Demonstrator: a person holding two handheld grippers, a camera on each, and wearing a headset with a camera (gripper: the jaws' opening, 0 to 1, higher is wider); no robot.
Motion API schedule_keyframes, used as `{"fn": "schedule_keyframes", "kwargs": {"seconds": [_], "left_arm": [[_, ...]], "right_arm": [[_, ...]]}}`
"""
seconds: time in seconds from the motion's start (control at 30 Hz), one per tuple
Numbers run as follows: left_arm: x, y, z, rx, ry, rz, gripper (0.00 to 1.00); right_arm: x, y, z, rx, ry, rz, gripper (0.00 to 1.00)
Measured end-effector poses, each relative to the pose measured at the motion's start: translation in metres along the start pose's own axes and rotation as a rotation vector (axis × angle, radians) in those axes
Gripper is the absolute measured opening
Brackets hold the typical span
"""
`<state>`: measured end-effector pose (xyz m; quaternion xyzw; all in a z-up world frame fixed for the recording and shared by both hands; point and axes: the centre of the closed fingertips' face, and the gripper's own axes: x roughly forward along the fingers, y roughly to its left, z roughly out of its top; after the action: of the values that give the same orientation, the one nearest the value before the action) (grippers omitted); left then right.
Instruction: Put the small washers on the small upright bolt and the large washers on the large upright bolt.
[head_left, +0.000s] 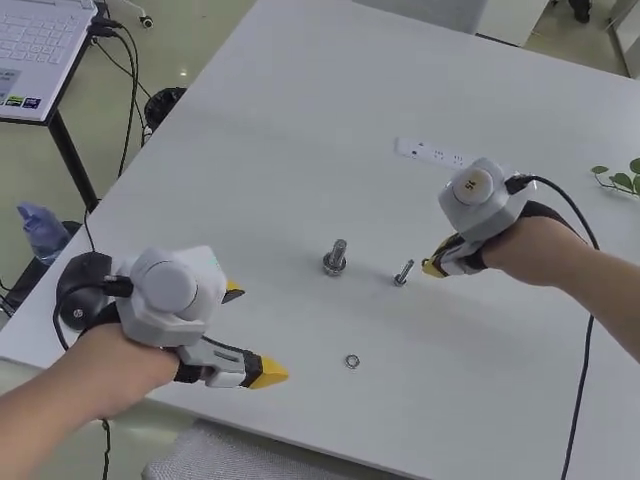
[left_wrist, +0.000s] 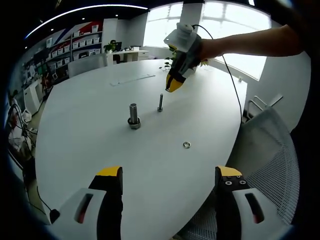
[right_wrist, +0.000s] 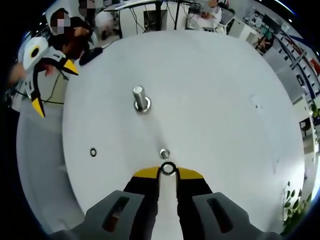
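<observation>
The right gripper (right_wrist: 168, 174) is clamped on a small washer (right_wrist: 168, 163), a thin metal ring pinched between its yellow tips just short of the small upright bolt (right_wrist: 164, 153). The bolt stands on the bench (head_left: 300, 120) in open surface, well in from every edge. Beyond it rises the large upright bolt (right_wrist: 141, 98), a thicker grey threaded post, broader at its foot and clear of the small one. The left gripper (left_wrist: 169, 172) hangs over the near edge of the bench with its jaws wide apart and holds nothing. A loose washer (left_wrist: 186, 145) lies flat between it and the bolts, with bare bench all round. The bench top is white, smooth and matt. A white power strip (head_left: 430, 153) lies farther back, well apart from the bolts. A grey mesh chair (left_wrist: 270, 150) stands at the bench edge, and a laptop (head_left: 40, 50) sits on a separate stand.
</observation>
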<state>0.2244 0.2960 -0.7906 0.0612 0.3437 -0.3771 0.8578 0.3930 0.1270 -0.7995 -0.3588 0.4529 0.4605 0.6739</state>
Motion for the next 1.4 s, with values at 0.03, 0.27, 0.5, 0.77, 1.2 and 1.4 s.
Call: {"fn": "schedule_keyframes", "kwargs": {"seconds": [0.03,0.27,0.5,0.77,1.2,1.4], "left_arm": [[0.000,0.000,0.000,-0.001,0.001,-0.001,0.74],[-0.001,-0.001,0.000,-0.002,-0.005,0.004,0.75],[-0.001,0.005,0.001,0.002,-0.008,0.026,0.81],[-0.001,0.006,0.000,0.024,-0.003,0.033,0.84],[-0.002,0.006,-0.007,0.040,0.012,0.033,0.89],[-0.002,0.006,-0.007,0.053,0.013,0.034,0.91]], "right_arm": [[0.000,0.000,0.001,-0.002,0.000,0.000,0.13],[0.005,-0.001,0.006,-0.018,-0.006,-0.001,0.13],[0.008,0.001,0.011,-0.023,-0.005,0.007,0.13],[0.013,0.005,0.013,-0.032,0.005,0.014,0.13],[0.019,0.007,0.010,-0.038,0.027,0.021,0.13],[0.023,0.007,0.008,-0.044,0.037,0.026,0.13]]}}
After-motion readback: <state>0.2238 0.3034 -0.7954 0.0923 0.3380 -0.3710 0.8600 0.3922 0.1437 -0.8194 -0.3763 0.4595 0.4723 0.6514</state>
